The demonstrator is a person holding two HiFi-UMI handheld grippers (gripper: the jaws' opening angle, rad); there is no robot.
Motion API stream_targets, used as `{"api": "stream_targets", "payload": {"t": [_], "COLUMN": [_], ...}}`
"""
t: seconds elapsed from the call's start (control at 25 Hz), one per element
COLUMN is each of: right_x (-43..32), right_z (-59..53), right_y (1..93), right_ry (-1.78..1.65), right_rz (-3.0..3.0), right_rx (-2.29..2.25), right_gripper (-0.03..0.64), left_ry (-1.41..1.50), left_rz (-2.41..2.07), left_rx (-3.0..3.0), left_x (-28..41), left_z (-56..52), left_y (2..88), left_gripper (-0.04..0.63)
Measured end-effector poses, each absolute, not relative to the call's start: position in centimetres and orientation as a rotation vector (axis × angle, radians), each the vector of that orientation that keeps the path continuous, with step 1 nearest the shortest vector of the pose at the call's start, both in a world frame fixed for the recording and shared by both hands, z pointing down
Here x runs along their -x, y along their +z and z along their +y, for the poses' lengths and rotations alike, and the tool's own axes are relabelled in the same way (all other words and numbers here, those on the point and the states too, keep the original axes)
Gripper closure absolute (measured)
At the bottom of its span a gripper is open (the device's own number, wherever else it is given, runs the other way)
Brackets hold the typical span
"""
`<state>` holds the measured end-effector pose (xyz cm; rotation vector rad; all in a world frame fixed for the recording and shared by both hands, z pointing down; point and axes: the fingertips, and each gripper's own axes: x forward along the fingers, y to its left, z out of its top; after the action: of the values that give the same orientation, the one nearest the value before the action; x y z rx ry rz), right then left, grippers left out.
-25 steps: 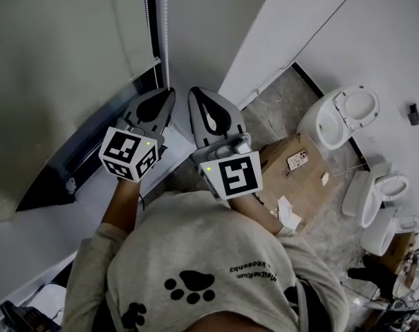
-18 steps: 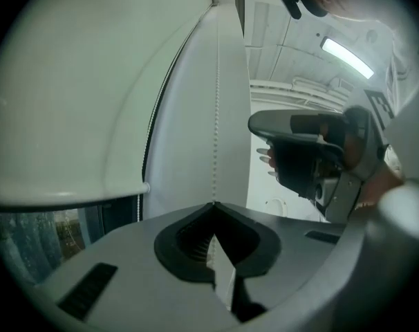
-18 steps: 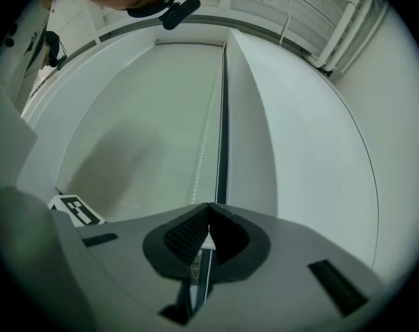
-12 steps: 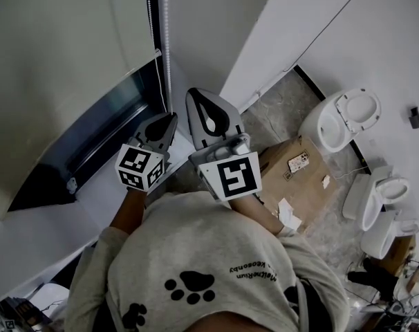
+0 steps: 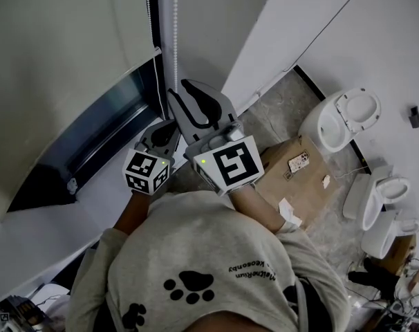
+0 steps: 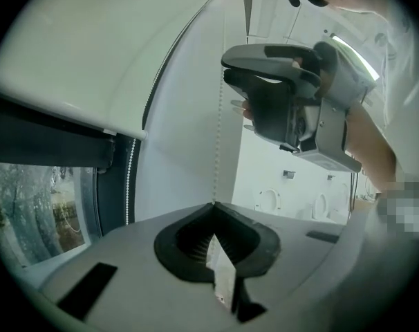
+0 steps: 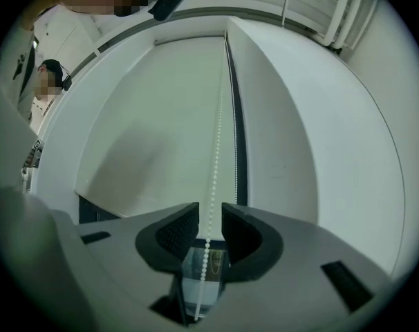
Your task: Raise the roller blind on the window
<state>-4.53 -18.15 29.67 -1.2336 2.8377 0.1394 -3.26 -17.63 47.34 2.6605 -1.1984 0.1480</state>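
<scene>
The pale roller blind covers the upper window, and dark glass shows below its bottom bar. A white bead chain hangs beside the frame. My left gripper is low and shut on the chain; in the left gripper view the beads run straight into its closed tips. My right gripper is just above it. Its jaws have just been opening, and the chain passes free between the fingers. The blind rises ahead of it.
A white windowsill runs below the glass. A white wall corner stands to the right. On the floor are a cardboard box and several toilets.
My left gripper has come down with the chain, and the blind's bottom bar has risen, baring more glass. The right gripper has opened and swung left around the chain.
</scene>
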Motion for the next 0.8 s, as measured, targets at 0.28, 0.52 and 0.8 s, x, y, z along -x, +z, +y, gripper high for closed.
{"api": "stream_targets", "payload": {"t": [0.28, 0.52, 0.8], "right_x": [5.4, 5.5, 5.4], "right_z": [-19.1, -18.9, -19.3], "right_y": [27.2, 27.1, 30.0], "right_ry": [0.187, 0.190, 0.068], "right_rz": [2.848, 2.857, 2.889], "right_rx": [1.234, 1.241, 1.242], "right_gripper": [0.547, 0.597, 0.605], "left_ry": [0.136, 0.126, 0.230], "left_rz": [-1.195, -1.194, -1.255], "left_rx": [-2.662, -2.666, -2.664], "left_x": [3.5, 3.5, 3.9], "left_z": [-17.2, -17.0, -16.9], "left_y": [47.0, 46.9, 49.7], "left_gripper": [0.588, 0.588, 0.588]}}
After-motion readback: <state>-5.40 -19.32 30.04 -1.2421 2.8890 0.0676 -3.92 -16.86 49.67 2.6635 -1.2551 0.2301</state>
